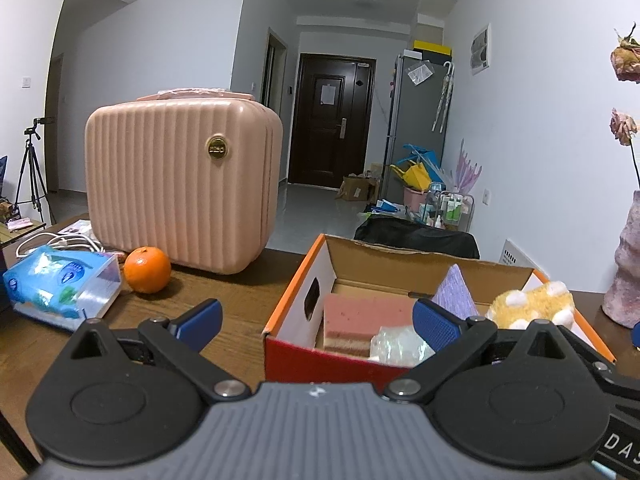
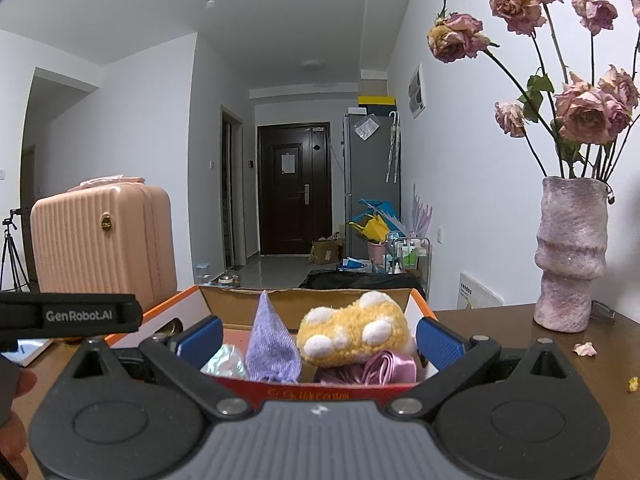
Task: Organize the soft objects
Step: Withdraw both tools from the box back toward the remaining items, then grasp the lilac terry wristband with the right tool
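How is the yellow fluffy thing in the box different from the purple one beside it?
The yellow plush is rounded, fuzzy and dotted with white spots; the purple cloth is flat-woven, plain and stands up in a point. The plush looks bulkier, the cloth thinner. Both sit inside the cardboard box.

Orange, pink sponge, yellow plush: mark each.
orange (image 1: 147, 270), left wrist view, middle of its peel.
pink sponge (image 1: 366, 312), left wrist view, top face.
yellow plush (image 2: 354, 330), right wrist view, fuzzy front.
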A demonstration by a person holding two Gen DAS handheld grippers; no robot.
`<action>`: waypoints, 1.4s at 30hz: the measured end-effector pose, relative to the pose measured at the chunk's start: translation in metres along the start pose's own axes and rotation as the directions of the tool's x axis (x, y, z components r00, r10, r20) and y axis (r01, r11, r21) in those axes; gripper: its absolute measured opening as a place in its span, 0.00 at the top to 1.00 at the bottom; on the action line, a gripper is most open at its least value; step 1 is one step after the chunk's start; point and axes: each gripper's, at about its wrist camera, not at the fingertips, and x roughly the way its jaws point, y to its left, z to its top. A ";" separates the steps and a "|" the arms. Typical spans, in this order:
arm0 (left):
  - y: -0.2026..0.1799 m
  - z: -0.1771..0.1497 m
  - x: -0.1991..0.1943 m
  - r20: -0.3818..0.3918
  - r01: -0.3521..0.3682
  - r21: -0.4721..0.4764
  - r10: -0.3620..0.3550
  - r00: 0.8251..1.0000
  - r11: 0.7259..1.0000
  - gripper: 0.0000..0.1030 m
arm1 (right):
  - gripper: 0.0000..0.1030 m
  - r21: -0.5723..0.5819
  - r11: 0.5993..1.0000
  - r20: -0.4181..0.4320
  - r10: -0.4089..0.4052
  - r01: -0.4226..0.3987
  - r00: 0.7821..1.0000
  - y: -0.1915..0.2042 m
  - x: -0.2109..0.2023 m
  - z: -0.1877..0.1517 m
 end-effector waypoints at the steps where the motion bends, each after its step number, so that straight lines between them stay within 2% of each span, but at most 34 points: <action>1: 0.002 -0.001 -0.003 -0.001 0.000 0.000 0.000 1.000 1.000 0.00 | 0.00 0.000 1.000 -0.001 0.000 0.000 1.000 0.000 -0.003 -0.001; 17: 0.017 -0.021 -0.048 -0.029 -0.009 0.012 0.009 1.000 1.000 0.00 | 0.00 -0.012 1.000 -0.040 0.006 -0.006 0.999 0.000 -0.054 -0.016; 27: 0.026 -0.033 -0.076 -0.046 -0.007 0.035 0.009 0.999 0.999 0.00 | 0.00 -0.036 0.999 -0.094 0.023 -0.027 0.995 0.004 -0.082 -0.027; 34: 0.031 -0.043 -0.093 -0.066 0.006 0.063 -0.002 0.998 0.998 0.00 | 0.00 -0.044 0.998 -0.148 0.043 -0.050 0.988 0.009 -0.096 -0.034; 42: 0.039 -0.052 -0.107 -0.094 0.028 0.089 -0.020 0.995 0.996 0.00 | 0.00 -0.056 0.997 -0.171 0.046 -0.056 0.984 0.012 -0.100 -0.039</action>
